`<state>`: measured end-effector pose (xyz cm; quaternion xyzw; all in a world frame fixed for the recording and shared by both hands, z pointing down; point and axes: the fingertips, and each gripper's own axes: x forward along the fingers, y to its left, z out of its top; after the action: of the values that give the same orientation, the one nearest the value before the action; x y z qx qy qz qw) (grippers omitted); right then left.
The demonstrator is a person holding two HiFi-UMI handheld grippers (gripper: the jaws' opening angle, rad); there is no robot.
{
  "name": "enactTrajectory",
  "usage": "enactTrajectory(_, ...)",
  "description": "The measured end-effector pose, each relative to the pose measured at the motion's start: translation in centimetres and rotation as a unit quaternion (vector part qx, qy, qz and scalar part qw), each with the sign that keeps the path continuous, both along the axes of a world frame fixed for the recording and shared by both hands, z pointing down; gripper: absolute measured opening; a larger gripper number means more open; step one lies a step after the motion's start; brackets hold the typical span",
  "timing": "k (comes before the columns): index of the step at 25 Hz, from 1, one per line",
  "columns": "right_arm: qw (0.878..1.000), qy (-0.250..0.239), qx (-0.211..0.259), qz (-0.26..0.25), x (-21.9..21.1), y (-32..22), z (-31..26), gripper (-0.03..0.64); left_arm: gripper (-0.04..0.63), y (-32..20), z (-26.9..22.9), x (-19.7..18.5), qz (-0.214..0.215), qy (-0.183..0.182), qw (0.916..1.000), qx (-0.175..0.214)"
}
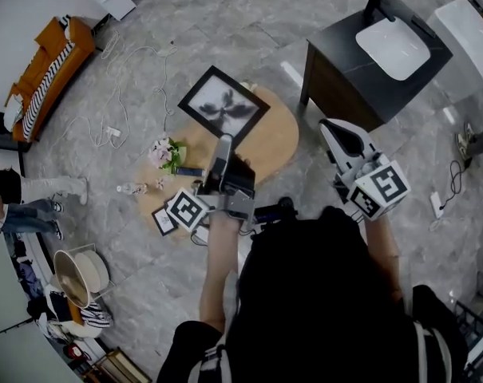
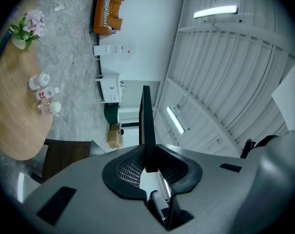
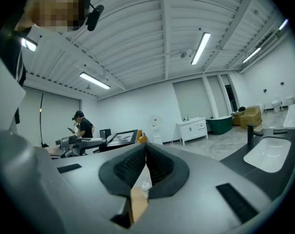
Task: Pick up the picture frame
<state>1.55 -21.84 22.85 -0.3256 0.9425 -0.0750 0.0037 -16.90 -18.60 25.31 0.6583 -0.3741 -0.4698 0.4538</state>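
One wooden table [image 1: 278,138] stands on marbled floor [image 1: 225,22].

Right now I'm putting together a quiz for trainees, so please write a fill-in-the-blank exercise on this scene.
1. The left gripper is shut on the edge of the ____.
2. The right gripper has its jaws together and holds ____.
3. The pink flowers stand on the round wooden ____.
Missing words: picture frame; nothing; table.
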Motion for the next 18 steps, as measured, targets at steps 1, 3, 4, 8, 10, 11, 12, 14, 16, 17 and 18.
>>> enactTrajectory(1,1.0,-0.002,0.001,-0.003,-0.1,0.0,-0.2,0.012,0.078,0.0,0.1,0.0,-0.002,0.005,1.0,-0.001)
enactTrajectory(3,1.0,-0.003,0.003,-0.007,-0.5,0.0,-0.3,0.012,0.078,0.0,0.3,-0.1,-0.003,0.009,0.9999,-0.004)
enactTrajectory(4,1.0,-0.001,0.003,-0.01,-0.7,0.1,-0.2,0.012,0.077,0.0,0.3,-0.1,-0.003,0.01,0.9999,-0.005)
enactTrajectory(8,0.999,0.019,0.004,-0.025,-1.5,0.7,0.2,0.012,0.078,0.1,0.3,0.0,0.0,0.017,0.9998,-0.009)
enactTrajectory(10,0.999,0.022,0.003,-0.03,-1.7,1.0,0.5,0.012,0.078,0.2,0.5,0.2,0.003,0.017,0.9998,-0.01)
enactTrajectory(11,0.999,0.022,0.002,-0.032,-1.7,1.2,0.6,0.012,0.078,0.3,0.6,0.3,0.004,0.017,0.9998,-0.01)
enactTrajectory(12,0.999,0.023,0.002,-0.031,-1.7,1.2,0.6,0.012,0.078,0.3,0.6,0.4,0.006,0.016,0.9998,-0.01)
enactTrajectory(14,0.999,0.025,0.002,-0.029,-1.7,1.2,0.7,0.012,0.078,0.2,0.7,0.5,0.008,0.016,0.9998,-0.011)
enactTrajectory(16,0.999,0.026,-0.001,-0.025,-1.7,1.0,0.7,0.012,0.078,0.1,0.6,0.5,0.012,0.017,0.9997,-0.012)
enactTrajectory(17,0.999,0.026,-0.002,-0.023,-1.7,1.0,0.7,0.012,0.078,0.0,0.7,0.5,0.013,0.017,0.9997,-0.012)
enactTrajectory(18,0.999,0.026,-0.003,-0.021,-1.7,0.9,0.7,0.012,0.078,-0.1,0.7,0.5,0.015,0.016,0.9997,-0.013)
